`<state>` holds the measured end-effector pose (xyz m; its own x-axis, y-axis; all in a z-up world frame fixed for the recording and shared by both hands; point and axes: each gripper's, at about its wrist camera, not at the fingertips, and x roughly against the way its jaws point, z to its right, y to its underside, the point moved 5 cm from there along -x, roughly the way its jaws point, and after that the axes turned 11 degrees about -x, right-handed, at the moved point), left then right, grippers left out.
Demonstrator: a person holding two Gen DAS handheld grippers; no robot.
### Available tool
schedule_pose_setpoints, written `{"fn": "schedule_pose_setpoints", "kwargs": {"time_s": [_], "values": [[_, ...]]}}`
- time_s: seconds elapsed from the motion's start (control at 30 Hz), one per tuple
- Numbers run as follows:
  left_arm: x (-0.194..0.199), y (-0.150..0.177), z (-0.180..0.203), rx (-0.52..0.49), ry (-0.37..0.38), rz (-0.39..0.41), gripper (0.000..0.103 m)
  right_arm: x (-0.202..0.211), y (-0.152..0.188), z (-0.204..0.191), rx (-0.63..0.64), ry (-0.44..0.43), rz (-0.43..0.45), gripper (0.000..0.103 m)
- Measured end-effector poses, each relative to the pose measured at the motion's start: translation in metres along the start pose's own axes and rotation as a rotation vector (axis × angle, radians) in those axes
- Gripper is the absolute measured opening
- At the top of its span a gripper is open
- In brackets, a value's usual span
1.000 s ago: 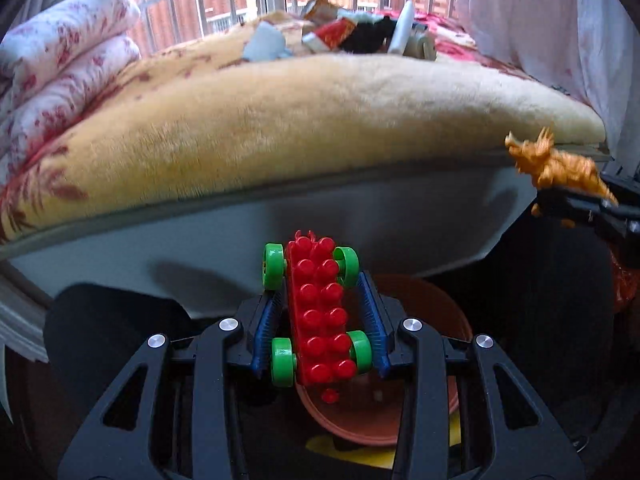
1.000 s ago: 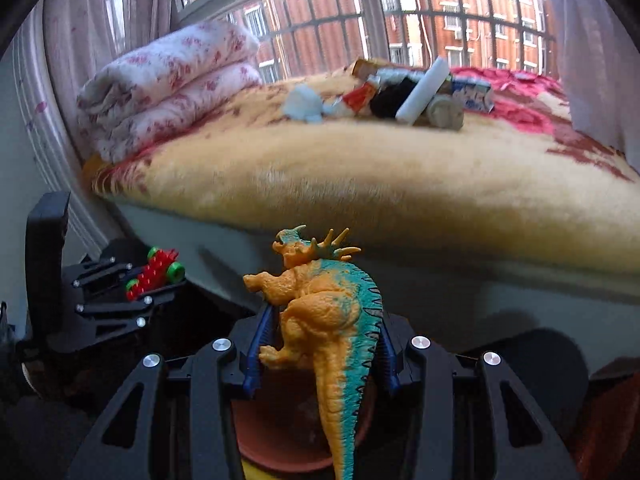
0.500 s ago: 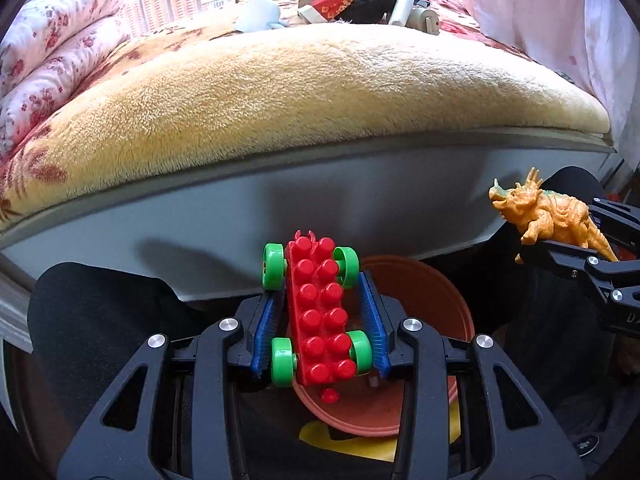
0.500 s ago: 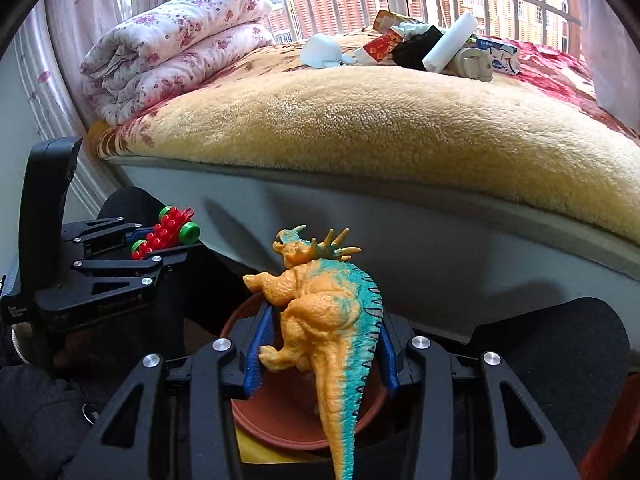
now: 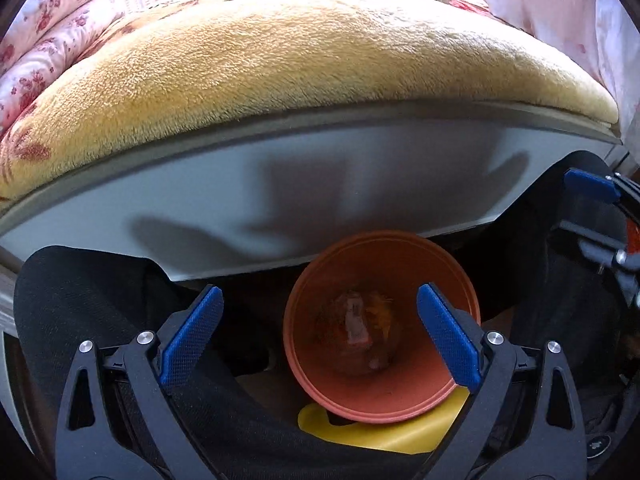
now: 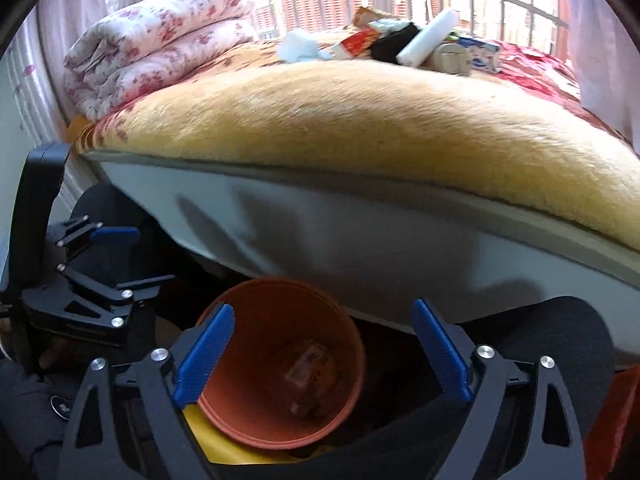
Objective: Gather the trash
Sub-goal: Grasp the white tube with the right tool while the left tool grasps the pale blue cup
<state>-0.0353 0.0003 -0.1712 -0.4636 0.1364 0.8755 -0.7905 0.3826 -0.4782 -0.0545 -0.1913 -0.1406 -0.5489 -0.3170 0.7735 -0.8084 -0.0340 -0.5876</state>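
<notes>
Both the left gripper (image 5: 318, 334) and right gripper (image 6: 322, 354) have just sprung their jaws apart over the bin (image 5: 380, 396), toys dropped inside; more trash (image 6: 400, 42) waits beyond it.

A folded pink floral quilt (image 6: 160, 40) lies at the far left corner of the tan plush blanket (image 6: 380, 120) covering the bed.

bucket (image 5: 452, 384): smooth matt terracotta-coloured plastic | blanket (image 5: 320, 68): fuzzy tan plush cloth | quilt (image 6: 160, 44): soft floral cloth | gripper pads (image 5: 188, 336): blue, finely ribbed plastic | bed side (image 6: 360, 240): smooth matt grey
</notes>
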Motion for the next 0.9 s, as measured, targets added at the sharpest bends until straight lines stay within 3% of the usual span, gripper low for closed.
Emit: {"fn": "schedule_pose_setpoints", "kwargs": {"time_s": [0.2,0.3,0.47,0.63,0.8,0.87,0.9], "values": [[0.025,-0.014,-0.006,0.009,-0.004,0.088,0.095,0.030,-0.049,0.021,-0.043,0.006,0.106,0.085],[0.041,-0.030,-0.010,0.004,-0.019,0.144,0.095,0.046,-0.103,0.031,-0.094,-0.025,0.198,0.084],[0.055,-0.054,-0.013,0.012,-0.028,0.206,0.095,0.034,-0.198,0.048,-0.151,0.011,0.276,0.075],[0.056,-0.079,-0.023,0.051,0.001,0.242,0.095,-0.013,-0.273,0.078,-0.277,0.044,0.259,0.060],[0.048,-0.085,-0.030,0.087,0.035,0.243,0.095,-0.059,-0.302,0.098,-0.391,0.054,0.203,0.059],[0.046,-0.084,-0.030,0.080,0.025,0.251,0.095,-0.070,-0.309,0.099,-0.418,0.038,0.194,0.050],[0.045,-0.085,-0.030,0.075,0.016,0.252,0.095,-0.078,-0.313,0.097,-0.414,0.034,0.177,0.028]]}}
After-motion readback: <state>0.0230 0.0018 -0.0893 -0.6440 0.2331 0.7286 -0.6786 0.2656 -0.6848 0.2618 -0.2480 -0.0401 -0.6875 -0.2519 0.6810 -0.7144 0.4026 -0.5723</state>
